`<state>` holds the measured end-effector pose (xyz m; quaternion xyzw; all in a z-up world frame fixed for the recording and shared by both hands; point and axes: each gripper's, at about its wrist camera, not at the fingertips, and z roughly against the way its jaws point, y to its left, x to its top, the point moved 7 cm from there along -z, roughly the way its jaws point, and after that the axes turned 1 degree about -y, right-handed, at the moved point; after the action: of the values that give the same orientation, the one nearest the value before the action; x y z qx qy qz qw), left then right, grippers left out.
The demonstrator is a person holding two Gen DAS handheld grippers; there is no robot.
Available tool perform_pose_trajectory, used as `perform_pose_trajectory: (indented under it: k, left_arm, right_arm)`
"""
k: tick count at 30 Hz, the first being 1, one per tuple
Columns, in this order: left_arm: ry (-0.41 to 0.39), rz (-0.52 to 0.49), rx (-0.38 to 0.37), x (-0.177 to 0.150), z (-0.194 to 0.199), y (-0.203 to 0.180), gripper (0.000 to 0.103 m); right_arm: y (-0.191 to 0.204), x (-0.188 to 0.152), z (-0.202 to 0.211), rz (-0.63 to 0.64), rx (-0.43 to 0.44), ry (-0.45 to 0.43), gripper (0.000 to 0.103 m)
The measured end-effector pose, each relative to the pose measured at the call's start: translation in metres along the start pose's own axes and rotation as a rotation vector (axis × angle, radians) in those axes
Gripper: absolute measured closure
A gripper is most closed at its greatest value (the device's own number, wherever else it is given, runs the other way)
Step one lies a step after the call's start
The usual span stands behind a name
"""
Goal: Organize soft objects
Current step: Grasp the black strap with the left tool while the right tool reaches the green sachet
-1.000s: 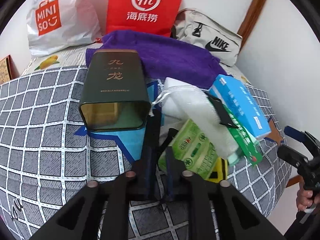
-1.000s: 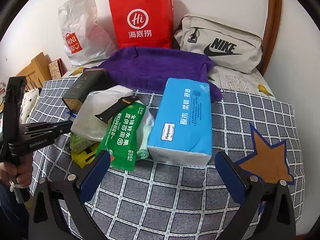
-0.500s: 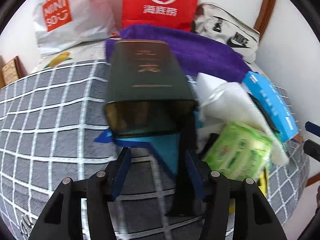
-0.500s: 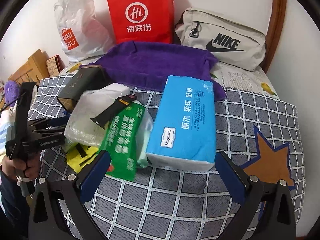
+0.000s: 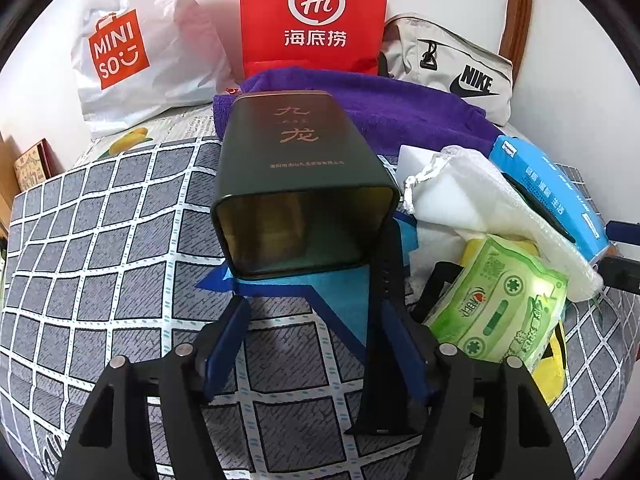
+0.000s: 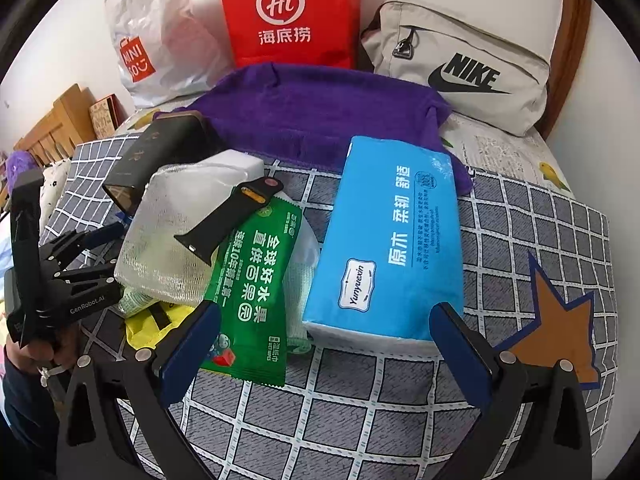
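My left gripper (image 5: pixel 314 308) hovers low over the checked bedspread (image 5: pixel 120 264), jaws opening. A black watch strap (image 5: pixel 384 280) stands between them, leaning on the right pad, no longer pinched. Just ahead a dark green tin (image 5: pixel 296 160) lies on its side, open end facing me. My right gripper (image 6: pixel 326 312) is open wide and empty, before a blue tissue pack (image 6: pixel 384 240) and a green wet-wipe pack (image 6: pixel 256 288). A white mesh bag (image 6: pixel 176 232) carries a second black strap (image 6: pixel 228 220). Behind lies a purple towel (image 6: pixel 320 116).
A red paper bag (image 6: pixel 288 12), a white Miniso bag (image 6: pixel 156 40) and a beige Nike pouch (image 6: pixel 460 64) line the wall. A light green wipe pack (image 5: pixel 500 304) and a yellow item (image 5: pixel 554 364) lie right of my left gripper. A hand (image 6: pixel 32 352) holds the left tool.
The left jaws, shut on the black strap a second ago, have spread apart and dipped toward the tin. The right gripper has edged closer to the tissue pack.
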<state>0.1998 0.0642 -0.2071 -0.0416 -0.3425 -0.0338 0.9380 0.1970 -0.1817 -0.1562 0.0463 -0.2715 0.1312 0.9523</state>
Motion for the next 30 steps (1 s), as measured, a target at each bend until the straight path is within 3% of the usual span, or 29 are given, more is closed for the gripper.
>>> perform_pose_trajectory:
  k: [4, 8, 10, 11, 13, 19, 21, 22, 25, 30]
  left_arm:
    - [0.013, -0.029, 0.000, -0.002, -0.002, -0.006, 0.022]
    - [0.013, -0.023, -0.010, -0.001, 0.002, -0.008, 0.025]
    - [0.028, -0.022, -0.016, 0.000, 0.002, -0.010, 0.031]
    - [0.035, -0.039, -0.027, 0.002, 0.002, -0.014, 0.041]
    - [0.057, -0.076, -0.050, 0.005, 0.001, -0.023, 0.049]
    - [0.119, -0.155, -0.080, 0.011, -0.005, -0.042, 0.053]
    - [0.127, -0.185, -0.059, 0.010, -0.008, -0.047, 0.054]
    - [0.123, -0.193, -0.054, 0.012, -0.008, -0.048, 0.058]
    - [0.138, -0.198, -0.071, 0.012, -0.006, -0.051, 0.083]
    - [0.160, -0.156, -0.097, 0.005, 0.003, -0.043, 0.083]
  right_arm:
    - [0.000, -0.002, 0.000, 0.005, -0.001, -0.004, 0.000]
    - [-0.002, -0.002, 0.001, -0.004, 0.003, -0.007, 0.000]
    - [-0.003, -0.003, 0.002, -0.008, 0.004, -0.009, 0.000]
    - [-0.004, -0.003, 0.002, -0.010, 0.003, -0.009, 0.000]
    - [-0.005, -0.003, 0.003, -0.016, 0.005, -0.010, 0.000]
    - [-0.008, -0.004, 0.005, -0.027, 0.018, -0.012, 0.000]
    - [-0.008, -0.003, 0.006, -0.028, 0.021, -0.016, 0.000]
    - [-0.008, -0.003, 0.006, -0.030, 0.022, -0.017, 0.000]
    - [-0.009, -0.003, 0.006, -0.037, 0.025, -0.016, 0.000]
    - [-0.009, -0.004, 0.009, -0.039, 0.033, -0.024, 0.000]
